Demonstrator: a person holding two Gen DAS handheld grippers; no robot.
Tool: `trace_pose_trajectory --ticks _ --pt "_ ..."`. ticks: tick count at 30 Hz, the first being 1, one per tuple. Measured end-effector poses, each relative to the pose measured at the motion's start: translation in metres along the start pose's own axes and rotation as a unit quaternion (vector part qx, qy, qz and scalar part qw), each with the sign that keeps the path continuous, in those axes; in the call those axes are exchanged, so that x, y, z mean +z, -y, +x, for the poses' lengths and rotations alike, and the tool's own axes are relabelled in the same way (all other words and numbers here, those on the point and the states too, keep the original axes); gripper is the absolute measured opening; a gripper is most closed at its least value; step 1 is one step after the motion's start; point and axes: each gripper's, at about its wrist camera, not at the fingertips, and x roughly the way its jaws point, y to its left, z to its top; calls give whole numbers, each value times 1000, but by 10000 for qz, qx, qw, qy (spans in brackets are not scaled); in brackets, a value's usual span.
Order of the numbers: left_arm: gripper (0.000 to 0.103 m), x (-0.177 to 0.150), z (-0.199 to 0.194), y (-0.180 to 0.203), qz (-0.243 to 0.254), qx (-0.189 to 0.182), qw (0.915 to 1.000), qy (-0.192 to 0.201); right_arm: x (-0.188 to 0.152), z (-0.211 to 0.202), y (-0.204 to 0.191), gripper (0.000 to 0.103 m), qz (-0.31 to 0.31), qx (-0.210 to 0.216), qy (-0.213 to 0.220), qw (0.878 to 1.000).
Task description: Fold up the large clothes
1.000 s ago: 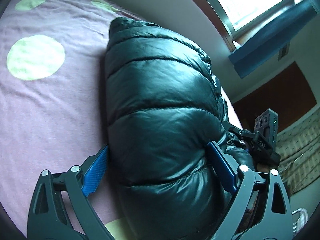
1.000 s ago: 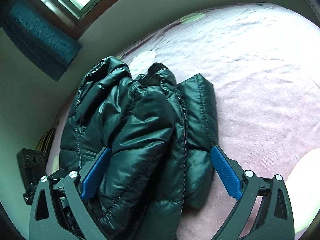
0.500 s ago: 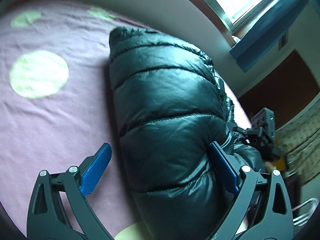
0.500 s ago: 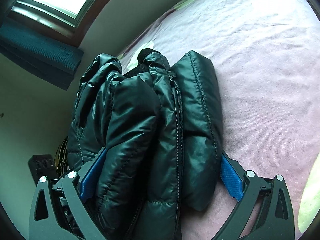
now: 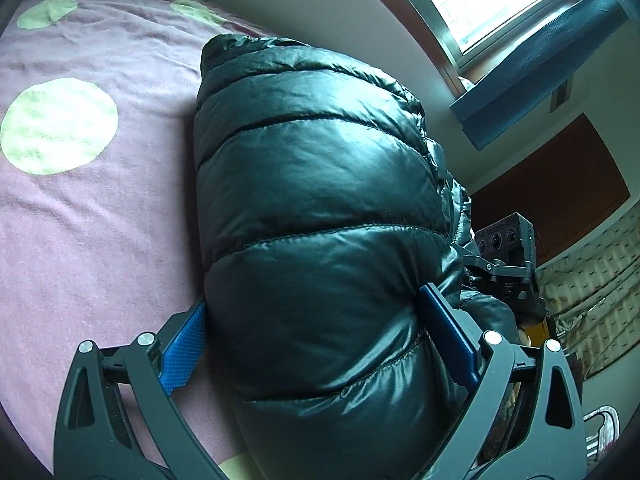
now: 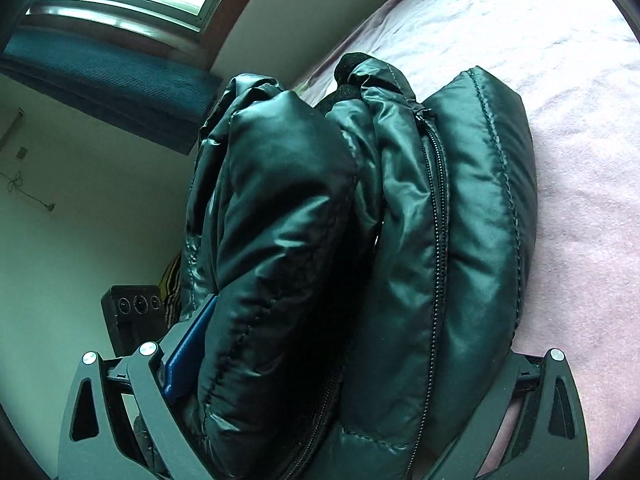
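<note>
Puffer jacket [image 5: 320,216], dark green, folded into a thick bundle, lying on the bedsheet [image 5: 100,216], pink with pale dots. Left gripper [image 5: 316,344] clamped across one end; right gripper [image 6: 360,360] clamped across the other. Window [image 5: 500,0] and blue curtain [image 5: 540,64] beyond.

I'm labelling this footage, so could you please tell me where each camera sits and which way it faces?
Left wrist: on the left gripper, looking along its fingers at the folded puffer jacket on the pink bedsheet; window beyond.
Right wrist: on the right gripper, facing the jacket's zipper edge; only one blue finger shows.
Shared: jacket, bedsheet, window, and each view shows the other gripper's camera unit.
</note>
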Motion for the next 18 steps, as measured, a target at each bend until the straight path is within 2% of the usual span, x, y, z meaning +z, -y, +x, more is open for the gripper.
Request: trace_pose_trajectory --ticks 3,9,13,18 --pt "97 -2 -2 0 -14 16 10000 5 -1 -1 2 97 120 351 -50 9993" --pt "97 -2 -5 -1 -86 124 9999 44 -6 5 4 97 252 794 -191 9963" --pt "97 -4 -19 -10 -153 235 9995 115 -10 19 -2 97 362 1263 -392 9906" --pt "97 -13 -47 -26 -302 436 9983 255 -20 43 -21 97 304 1506 -610 9862"
